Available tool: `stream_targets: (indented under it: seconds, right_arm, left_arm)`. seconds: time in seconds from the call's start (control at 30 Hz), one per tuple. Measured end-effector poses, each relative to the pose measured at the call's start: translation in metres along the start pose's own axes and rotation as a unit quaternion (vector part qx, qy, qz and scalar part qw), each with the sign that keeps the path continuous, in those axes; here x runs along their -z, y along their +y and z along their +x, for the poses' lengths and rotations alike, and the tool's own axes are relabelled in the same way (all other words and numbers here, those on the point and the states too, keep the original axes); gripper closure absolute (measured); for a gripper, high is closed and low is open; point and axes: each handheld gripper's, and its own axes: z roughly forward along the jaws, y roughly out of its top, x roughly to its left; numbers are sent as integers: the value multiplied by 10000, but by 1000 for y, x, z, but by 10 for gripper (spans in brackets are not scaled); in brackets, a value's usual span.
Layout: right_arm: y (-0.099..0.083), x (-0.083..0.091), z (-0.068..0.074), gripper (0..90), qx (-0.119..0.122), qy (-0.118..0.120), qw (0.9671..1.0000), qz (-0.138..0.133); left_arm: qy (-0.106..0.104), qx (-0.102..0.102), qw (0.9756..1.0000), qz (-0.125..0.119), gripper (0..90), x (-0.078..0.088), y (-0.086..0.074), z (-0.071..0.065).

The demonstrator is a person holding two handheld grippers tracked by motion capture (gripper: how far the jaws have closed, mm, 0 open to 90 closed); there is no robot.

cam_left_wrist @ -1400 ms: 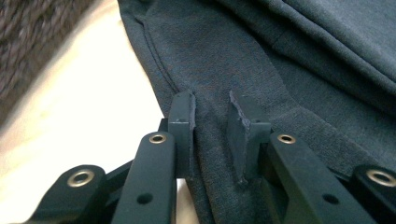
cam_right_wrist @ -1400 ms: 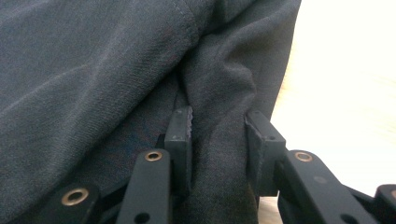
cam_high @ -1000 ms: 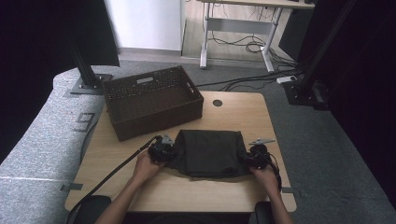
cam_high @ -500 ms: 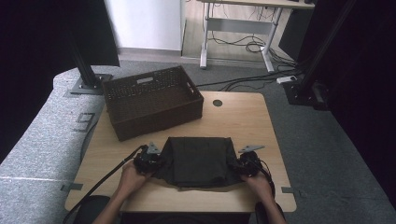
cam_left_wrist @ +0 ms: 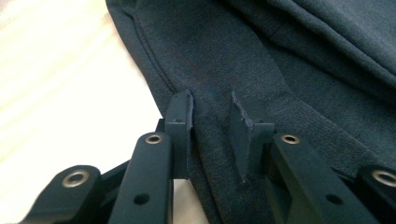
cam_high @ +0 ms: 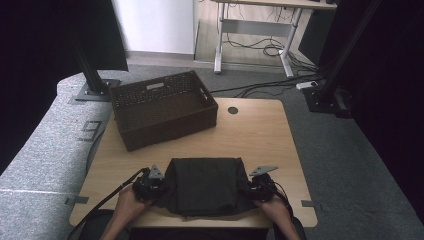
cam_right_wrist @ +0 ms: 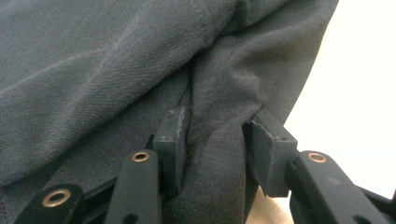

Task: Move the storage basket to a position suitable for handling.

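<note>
A folded, dark charcoal cloth garment (cam_high: 205, 185) lies flat on the light wooden table (cam_high: 260, 135), close to the table's near edge and between the two hand-held tools. At the garment's left edge the left gripper (cam_high: 156, 186) sits in the person's left hand (cam_high: 131, 200); in the left gripper view a ridge of the dark fabric (cam_left_wrist: 280, 84) runs up between its two black jaws, which stand a little apart around the fold, and whether the pads still press on it cannot be told. At the garment's right edge the right gripper (cam_high: 256, 189) sits in the right hand (cam_high: 272, 206); its jaws have just been opening, and in the right gripper view a bunched fold of the cloth (cam_right_wrist: 116, 60) rises between them, touching the left pad while the right pad stands slightly off it. A black cable (cam_high: 100, 205) trails from the left gripper away from the garment, over the table's near-left edge. Beyond the garment, toward the table's far-left corner and well apart from the cloth, stands a dark brown rectangular woven wicker basket (cam_high: 165, 122). To the garment's far right side, a small round dark hole (cam_high: 233, 110) marks the tabletop near its far edge.
</note>
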Motion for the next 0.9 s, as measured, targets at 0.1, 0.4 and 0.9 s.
stream_targets:
  seconds: [0.1,0.4,0.9]
  right_arm:
    - [-3,3,7,557,93,30,9999,66]
    - [-15,14,28,544,320,110,9991,236]
    - [-13,31,20,363,137,70,9999,51]
  left_arm:
    - [-77,4,10000,30,681,5,-6,-4]
    - [-216,0,9997,92,664,19,-24,-22]
    - [-289,164,9993,-152,363,26,-21,-9]
